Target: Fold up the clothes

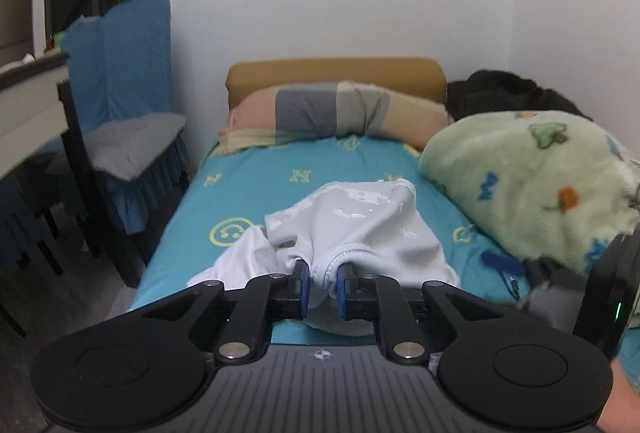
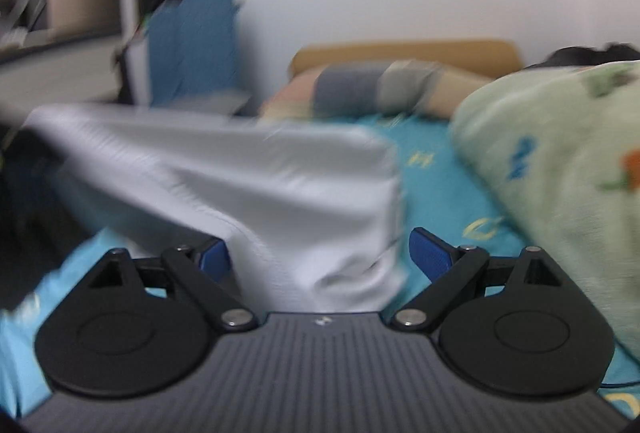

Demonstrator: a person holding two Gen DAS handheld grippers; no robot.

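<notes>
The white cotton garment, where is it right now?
In the left wrist view, the white cotton garment lies mid-bed on the turquoise sheet, its hem pinched in the left gripper.

On my turquoise bed sheet (image 1: 256, 189) I can read a yellow letter "H" (image 1: 300, 175), at about 12 o'clock from the white garment (image 1: 352, 229), and a yellow smiley face sign (image 1: 231, 231) at its 9 o'clock. The other yellow marks on the sheet are too blurred or hidden to read.
</notes>
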